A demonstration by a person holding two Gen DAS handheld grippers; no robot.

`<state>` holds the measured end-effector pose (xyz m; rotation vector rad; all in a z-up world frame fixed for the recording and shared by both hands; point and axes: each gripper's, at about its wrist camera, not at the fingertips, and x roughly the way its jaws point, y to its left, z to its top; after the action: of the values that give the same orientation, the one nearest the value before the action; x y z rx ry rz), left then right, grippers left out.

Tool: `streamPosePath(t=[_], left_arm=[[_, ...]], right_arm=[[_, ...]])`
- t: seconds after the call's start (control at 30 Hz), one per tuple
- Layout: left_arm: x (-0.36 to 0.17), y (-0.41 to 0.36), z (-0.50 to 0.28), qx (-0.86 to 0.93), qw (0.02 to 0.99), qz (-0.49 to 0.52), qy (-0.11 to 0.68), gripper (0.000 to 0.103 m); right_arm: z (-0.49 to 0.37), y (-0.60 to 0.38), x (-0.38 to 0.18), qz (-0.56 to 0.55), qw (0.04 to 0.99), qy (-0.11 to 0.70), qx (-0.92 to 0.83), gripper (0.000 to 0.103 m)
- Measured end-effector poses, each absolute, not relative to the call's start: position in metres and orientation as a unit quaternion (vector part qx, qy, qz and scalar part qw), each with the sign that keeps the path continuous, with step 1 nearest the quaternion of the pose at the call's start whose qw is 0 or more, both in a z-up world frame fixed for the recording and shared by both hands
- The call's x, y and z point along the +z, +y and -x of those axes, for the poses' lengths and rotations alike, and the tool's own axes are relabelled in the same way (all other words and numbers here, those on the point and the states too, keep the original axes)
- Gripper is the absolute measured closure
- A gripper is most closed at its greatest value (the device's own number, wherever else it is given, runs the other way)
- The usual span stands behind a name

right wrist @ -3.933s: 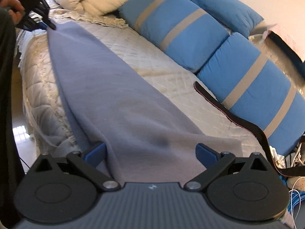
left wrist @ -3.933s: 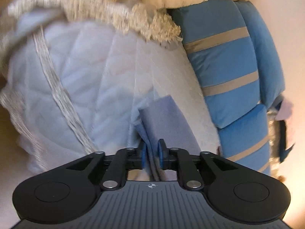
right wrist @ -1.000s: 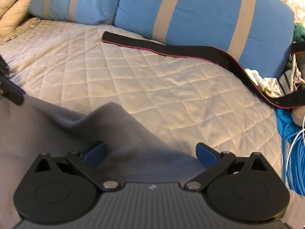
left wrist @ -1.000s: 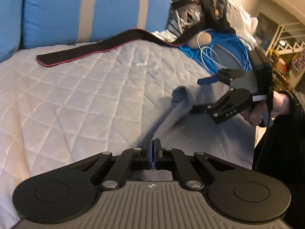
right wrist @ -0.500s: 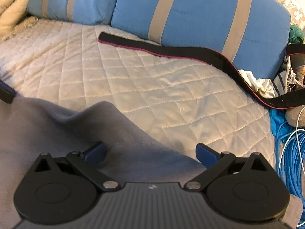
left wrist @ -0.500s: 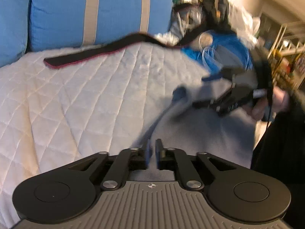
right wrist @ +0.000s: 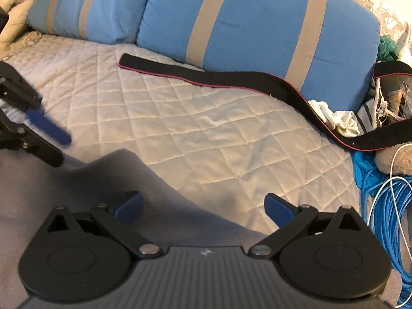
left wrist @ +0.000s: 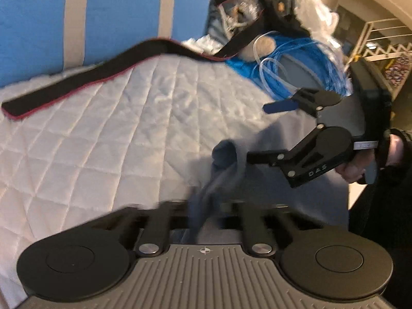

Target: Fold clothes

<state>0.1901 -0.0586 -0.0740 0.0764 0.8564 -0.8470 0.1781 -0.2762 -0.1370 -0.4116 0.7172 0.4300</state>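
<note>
Left wrist view shows the left gripper [left wrist: 203, 207] blurred, its jaws clenched on a fold of the grey garment [left wrist: 226, 164], which rises from between them. Ahead and to the right of these jaws, a hand [left wrist: 360, 164] holds the right gripper [left wrist: 260, 131] with its jaws released and wide apart, one blue finger [left wrist: 279, 106] above the cloth.

Right wrist view shows what the first cannot: the grey garment [right wrist: 90, 195] lies flat on the quilted bed [right wrist: 206, 128] under the open jaws of the right gripper [right wrist: 203, 203], not pinched. Beyond the jaws lie a black strap [right wrist: 231, 77] and blue striped pillows [right wrist: 257, 18]; blue cable [right wrist: 381, 206] is at the right.
</note>
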Motion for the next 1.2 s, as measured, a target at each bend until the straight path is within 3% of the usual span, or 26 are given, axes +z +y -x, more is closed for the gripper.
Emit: streamPosePath(t=[0.43, 0.73, 0.9, 1.2], left_arm=[[-0.071, -0.047, -0.178, -0.375, 0.842, -0.054, 0.384, 0.101], [-0.069, -0.049, -0.175, -0.374, 0.842, -0.052, 0.386, 0.101], [-0.072, -0.052, -0.174, -0.376, 0.84, -0.057, 0.388, 0.101], [-0.066, -0.026, -0.19, -0.279, 0.879, -0.03, 0.386, 0.098]], right_arm=[[-0.178, -0.273, -0.142, 0.232, 0.889, 0.352, 0.18, 0.0], [-0.179, -0.267, -0.119, 0.156, 0.915, 0.297, 0.224, 0.0], [-0.189, -0.252, -0.143, 0.22, 0.896, 0.329, 0.2, 0.0], [-0.19, -0.247, -0.142, 0.242, 0.91, 0.29, 0.171, 0.0]])
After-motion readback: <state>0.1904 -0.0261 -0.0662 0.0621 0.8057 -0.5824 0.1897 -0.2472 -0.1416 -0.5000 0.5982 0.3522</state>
